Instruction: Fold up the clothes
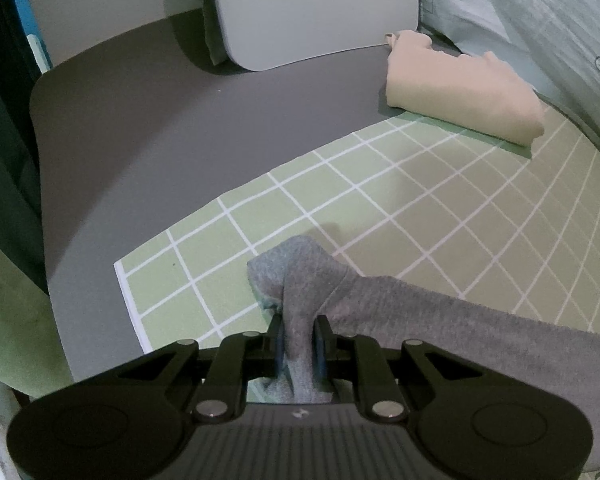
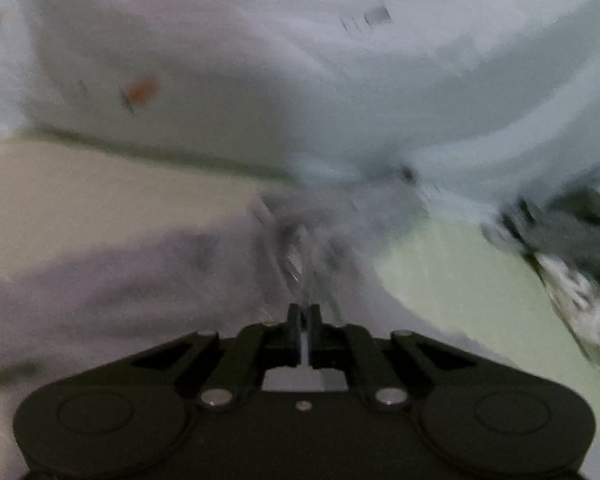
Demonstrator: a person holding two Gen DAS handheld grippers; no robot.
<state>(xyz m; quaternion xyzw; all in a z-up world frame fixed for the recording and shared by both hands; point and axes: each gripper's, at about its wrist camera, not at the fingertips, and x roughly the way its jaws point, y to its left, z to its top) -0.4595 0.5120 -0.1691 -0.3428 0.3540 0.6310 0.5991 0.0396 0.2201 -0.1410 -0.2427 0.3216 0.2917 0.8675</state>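
Note:
In the left wrist view a grey garment [image 1: 420,312] lies on a green checked mat [image 1: 380,200], running in from the right. My left gripper [image 1: 298,320] is shut on a bunched fold of it, and the cloth stands up between the pads. The right wrist view is blurred by motion. There the grey garment [image 2: 140,280] stretches from the lower left up to my right gripper [image 2: 304,312]. Its jaws are pressed together, and the creases of the cloth run into the fingertips, so a thin edge appears pinched.
A folded beige garment [image 1: 460,88] rests at the mat's far right corner. Behind it lies pale printed bedding [image 1: 540,20] [image 2: 260,60]. The grey tabletop [image 1: 140,140] extends left of the mat, with a white board [image 1: 312,8] leaning at its back. A dark and white heap [image 2: 572,236] lies at the right.

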